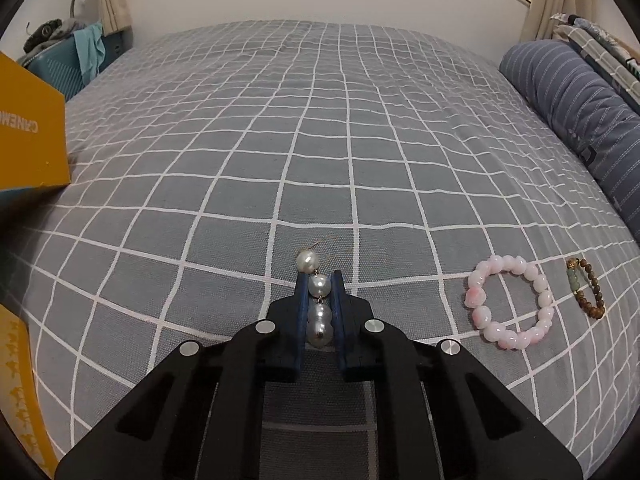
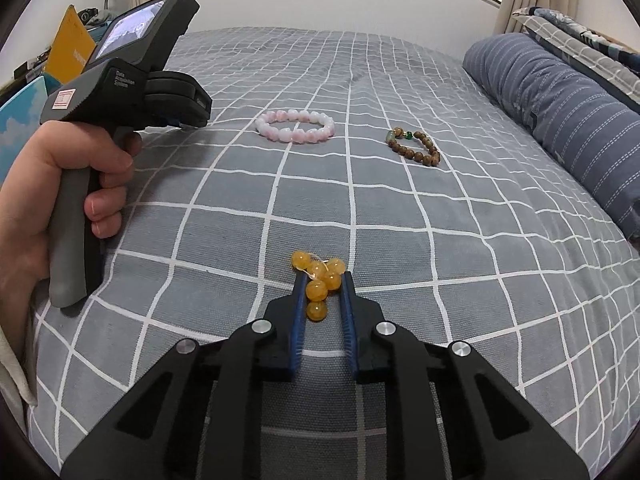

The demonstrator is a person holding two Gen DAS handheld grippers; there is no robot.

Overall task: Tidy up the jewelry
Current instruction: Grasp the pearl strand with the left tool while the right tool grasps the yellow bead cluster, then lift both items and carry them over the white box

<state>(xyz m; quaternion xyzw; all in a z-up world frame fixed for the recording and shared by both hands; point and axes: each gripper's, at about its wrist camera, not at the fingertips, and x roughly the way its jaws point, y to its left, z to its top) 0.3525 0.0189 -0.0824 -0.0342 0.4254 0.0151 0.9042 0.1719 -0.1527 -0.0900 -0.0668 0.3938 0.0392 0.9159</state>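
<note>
A short strand of white pearls [image 1: 316,300] lies on the grey checked bedspread [image 1: 280,140], and my left gripper [image 1: 319,282] is shut on it; one pearl sticks out past the tips. A small cluster of yellow beads [image 2: 320,280] sits between the blue pads of my right gripper [image 2: 323,282], which is shut on it. A pink bead bracelet [image 1: 510,304] [image 2: 296,126] and a brown wooden bead bracelet [image 1: 586,290] [image 2: 414,146] lie loose on the bed to the right of the left gripper. In the right wrist view a hand [image 2: 60,184] holds the left gripper's handle.
A yellow box [image 1: 32,140] stands at the bed's left edge. A blue striped pillow [image 1: 580,120] [image 2: 560,112] runs along the right side. A blue basket [image 1: 60,68] with clothes sits beyond the far left corner, by the wall.
</note>
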